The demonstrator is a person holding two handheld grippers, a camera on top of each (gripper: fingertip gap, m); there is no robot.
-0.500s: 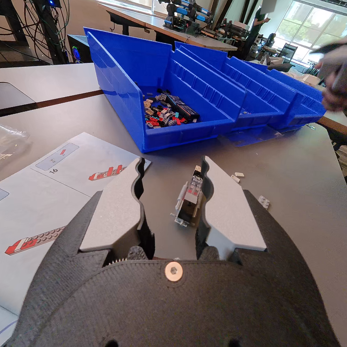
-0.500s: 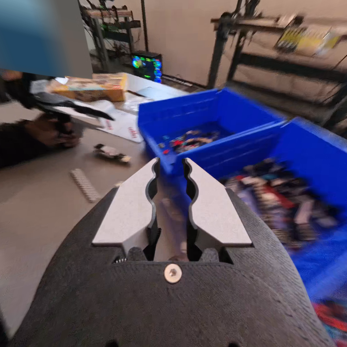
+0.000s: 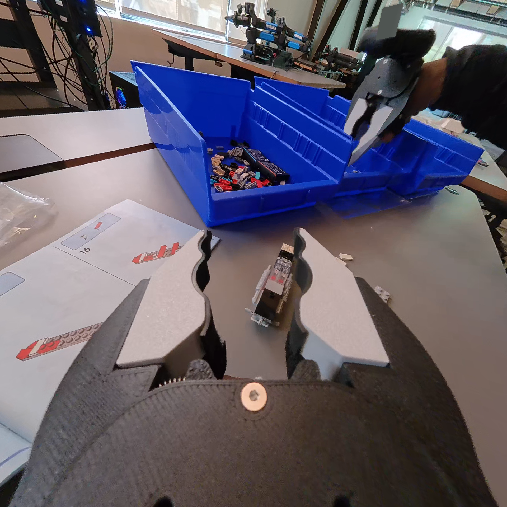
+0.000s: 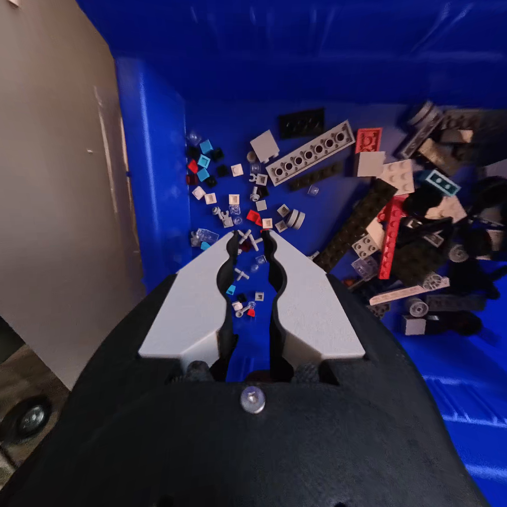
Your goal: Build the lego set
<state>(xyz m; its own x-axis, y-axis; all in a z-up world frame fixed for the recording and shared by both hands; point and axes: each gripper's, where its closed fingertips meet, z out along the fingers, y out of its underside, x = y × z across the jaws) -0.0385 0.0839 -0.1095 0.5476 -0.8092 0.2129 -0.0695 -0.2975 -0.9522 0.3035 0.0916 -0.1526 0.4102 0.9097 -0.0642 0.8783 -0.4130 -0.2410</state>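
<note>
A small black, grey and red lego assembly (image 3: 271, 296) lies on the grey table between the fingers of my left gripper (image 3: 251, 237), which is open and empty, its right finger close beside the build. My right gripper (image 4: 248, 233) is open and empty, pointing down into a blue bin (image 4: 153, 153) over several tiny loose pieces (image 4: 247, 241). In the left wrist view the right gripper (image 3: 365, 140) hangs over the second blue bin (image 3: 365, 170), held by a hand in a dark sleeve.
The instruction booklet (image 3: 82, 274) lies at the left. A nearer blue bin (image 3: 263, 203) holds small parts. Loose grey pieces (image 3: 346, 257) lie right of the build. Larger bricks and plates (image 4: 397, 219) pile up at the right of the bin. A plastic bag (image 3: 19, 208) sits far left. Some 35 cm of space lies between my two pairs of fingers.
My right gripper has swung from above the table down into the blue bin and now points at the small pieces. My left gripper and the build have stayed in place.
</note>
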